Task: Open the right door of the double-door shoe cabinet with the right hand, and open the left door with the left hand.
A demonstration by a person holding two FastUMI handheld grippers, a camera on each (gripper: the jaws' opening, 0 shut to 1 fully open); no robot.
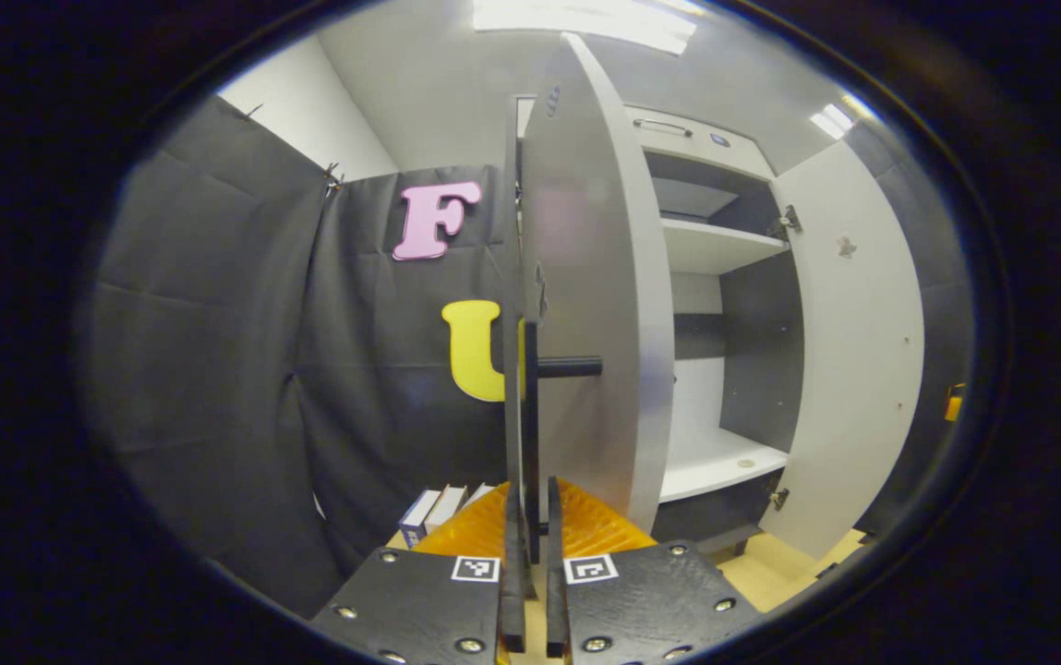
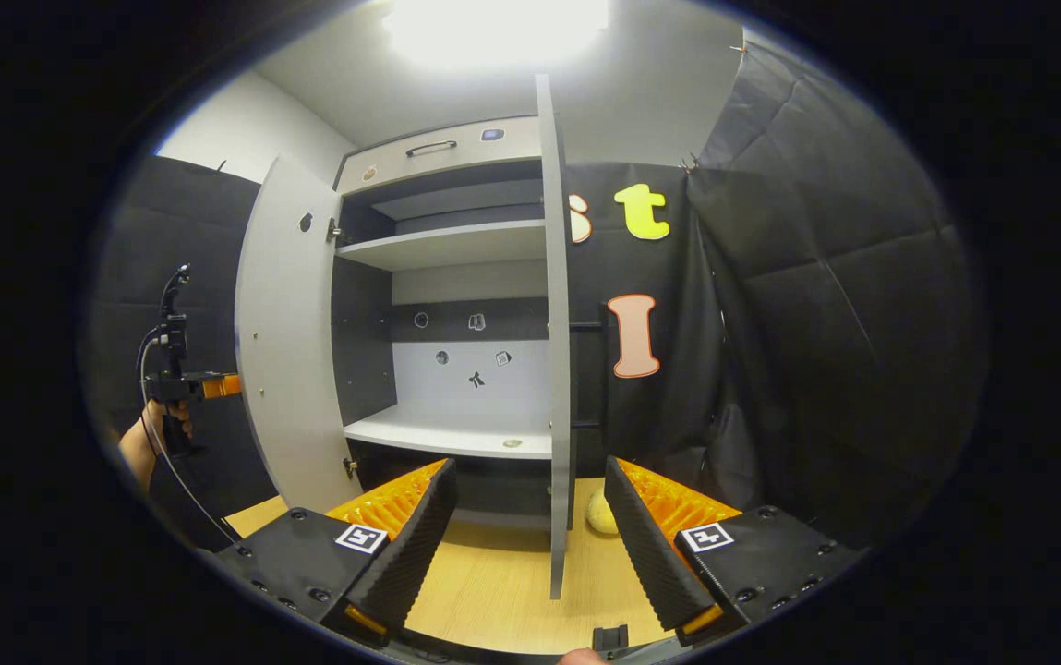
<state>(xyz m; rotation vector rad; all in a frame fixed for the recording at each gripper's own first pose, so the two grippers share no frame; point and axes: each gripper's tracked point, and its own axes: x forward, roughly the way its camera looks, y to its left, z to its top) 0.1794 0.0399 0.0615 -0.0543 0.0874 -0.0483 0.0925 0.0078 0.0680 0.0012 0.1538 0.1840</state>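
1. Black cloth walls the booth on both sides, under a white ceiling with bright light panels; a pale wooden floor runs beneath the shoe cabinet.
2. Cabinet count: one carcass, two doors, both swung out. Inside are two white shelves (an upper one and a lower one), with a top panel carrying one dark handle.
3. Left door: seen nearly edge-on in the left gripper view, its black bar handle running vertically with one standoff reaching to the panel.
4. Left gripper: the two fingers stand close together, clamped on the bar handle with the bar between them.
5. Right door: edge-on at the centre of the right gripper view, its free edge pointing toward the camera, its handle on the far side.
6. Right gripper: fingers wide apart, one on each side of the door's edge, touching neither face (open floor lies between them).
7. Other items: three book-like spines near the floor left of the left door; one pale round object on the floor just beside the right door.
8. In the right gripper view, a hand holds the other gripper's body behind the left door.
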